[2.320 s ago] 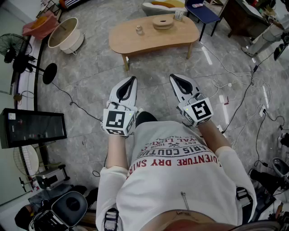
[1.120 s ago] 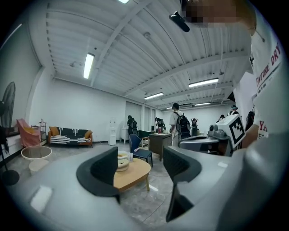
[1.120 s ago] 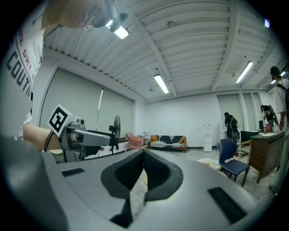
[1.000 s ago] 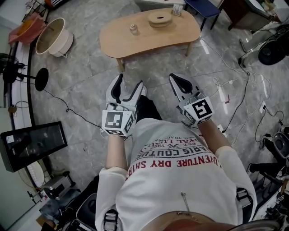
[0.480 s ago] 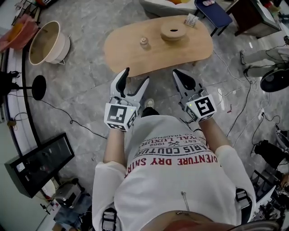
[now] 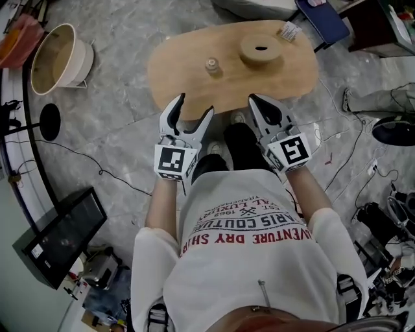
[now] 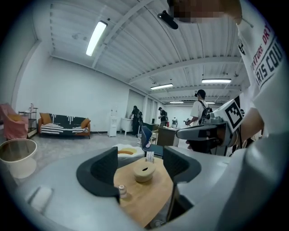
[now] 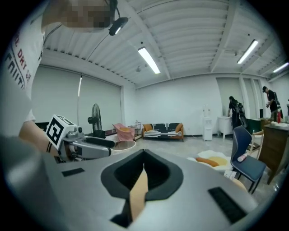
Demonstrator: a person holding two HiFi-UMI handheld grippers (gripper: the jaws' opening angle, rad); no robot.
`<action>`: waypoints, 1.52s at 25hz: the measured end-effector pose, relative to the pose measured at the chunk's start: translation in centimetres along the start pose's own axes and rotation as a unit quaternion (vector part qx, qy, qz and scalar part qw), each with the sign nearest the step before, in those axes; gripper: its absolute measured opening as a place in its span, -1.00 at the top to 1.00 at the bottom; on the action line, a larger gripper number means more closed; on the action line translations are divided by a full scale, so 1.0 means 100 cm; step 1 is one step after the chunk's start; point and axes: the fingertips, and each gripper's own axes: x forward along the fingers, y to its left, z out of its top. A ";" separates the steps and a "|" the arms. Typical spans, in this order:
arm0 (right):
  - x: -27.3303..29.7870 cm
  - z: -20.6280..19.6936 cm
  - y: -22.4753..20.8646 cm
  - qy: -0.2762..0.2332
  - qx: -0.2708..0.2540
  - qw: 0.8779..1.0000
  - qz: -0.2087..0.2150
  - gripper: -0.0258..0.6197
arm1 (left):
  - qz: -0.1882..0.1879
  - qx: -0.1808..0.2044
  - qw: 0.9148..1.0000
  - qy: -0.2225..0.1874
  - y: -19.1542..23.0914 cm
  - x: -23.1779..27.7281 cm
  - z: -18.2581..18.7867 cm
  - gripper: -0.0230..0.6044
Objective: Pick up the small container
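The small container (image 6: 211, 65), a little capped jar, stands on the low wooden table (image 6: 194, 87) left of a round wooden disc with a hole (image 6: 261, 49). My left gripper (image 6: 194, 105) hangs open at the table's near edge, short of the jar, with nothing between its fingers. In the left gripper view the jar (image 7: 121, 191) shows low between the open jaws of the left gripper (image 7: 141, 168), closer to the left one, with the disc (image 7: 144, 171) beyond. My right gripper (image 6: 257, 102) is shut and empty at the near edge. In its own view the right gripper (image 8: 143, 169) shows only a sliver of table.
A small card holder (image 6: 289, 30) stands at the table's far right. A beige tub (image 6: 55, 58) and a fan base (image 6: 48, 121) sit on the floor to the left, a blue chair (image 6: 327, 19) behind the table. Cables trail on the floor at right (image 6: 353, 149).
The person has walked up to the table, which now lies right in front of both grippers. The left jaws went from shut to open; the right stayed shut.
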 end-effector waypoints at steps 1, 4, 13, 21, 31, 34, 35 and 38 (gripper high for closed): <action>0.011 -0.005 -0.009 0.004 -0.003 1.000 0.009 0.90 | 0.007 -0.001 1.000 0.005 0.006 0.012 -0.008 -0.03; 0.047 -0.022 -0.036 0.014 -0.023 0.999 0.035 0.90 | 0.025 0.009 0.999 0.017 0.026 0.049 -0.032 -0.03; 0.140 -0.087 -0.111 0.043 -0.032 0.994 0.099 0.90 | 0.102 -0.024 0.991 0.085 0.072 0.143 -0.131 -0.11; 0.203 -0.185 -0.154 0.086 -0.002 0.990 0.112 0.90 | 0.112 -0.086 0.985 0.096 0.093 0.203 -0.229 -0.20; 0.233 -0.276 -0.178 0.112 0.042 0.988 0.099 0.90 | 0.125 -0.082 0.983 0.107 0.113 0.263 -0.327 -0.36; 0.240 -0.293 -0.183 0.110 0.046 0.987 0.103 0.90 | 0.133 -0.077 0.983 0.104 0.118 0.279 -0.345 -0.40; 0.242 -0.297 -0.185 0.109 0.044 0.987 0.106 0.90 | 0.134 -0.076 0.983 0.102 0.119 0.284 -0.349 -0.40; 0.248 -0.303 -0.190 0.100 0.045 0.988 0.107 0.90 | 0.131 -0.065 0.984 0.102 0.121 0.296 -0.361 -0.40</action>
